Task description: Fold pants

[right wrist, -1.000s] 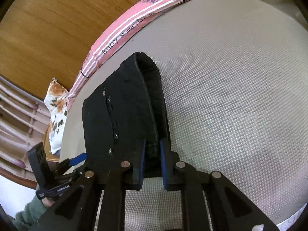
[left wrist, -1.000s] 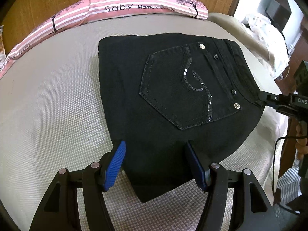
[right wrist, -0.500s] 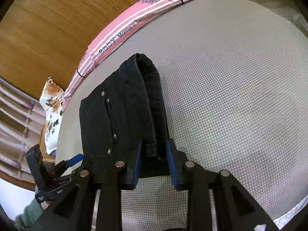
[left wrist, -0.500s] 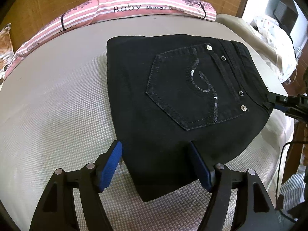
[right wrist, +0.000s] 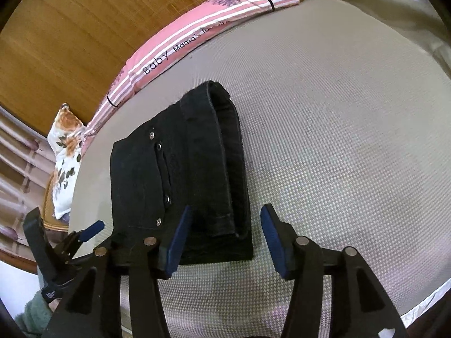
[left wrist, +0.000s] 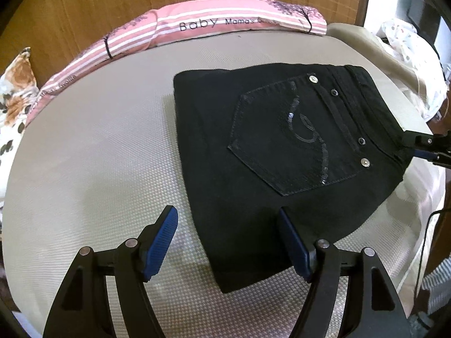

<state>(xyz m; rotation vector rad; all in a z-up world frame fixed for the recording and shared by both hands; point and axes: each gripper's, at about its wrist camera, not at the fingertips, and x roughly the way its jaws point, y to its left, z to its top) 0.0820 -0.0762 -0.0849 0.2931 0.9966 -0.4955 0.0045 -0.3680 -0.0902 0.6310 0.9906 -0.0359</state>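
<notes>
Both tools, left [left wrist: 227,243] and right [right wrist: 222,239], apart over folded black pants [left wrist: 282,152]; pink pillow [left wrist: 197,25] lettered "Baby Mama's".

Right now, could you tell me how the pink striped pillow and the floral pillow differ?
The pink striped pillow is long and narrow, with white stripes, black tree prints and the printed word "Baby"; the floral pillow bears orange and dark flowers on white. The pink one runs along the wooden headboard; the floral one sits at its end, off the beige mattress. Both lie apart from the folded black pants.
</notes>
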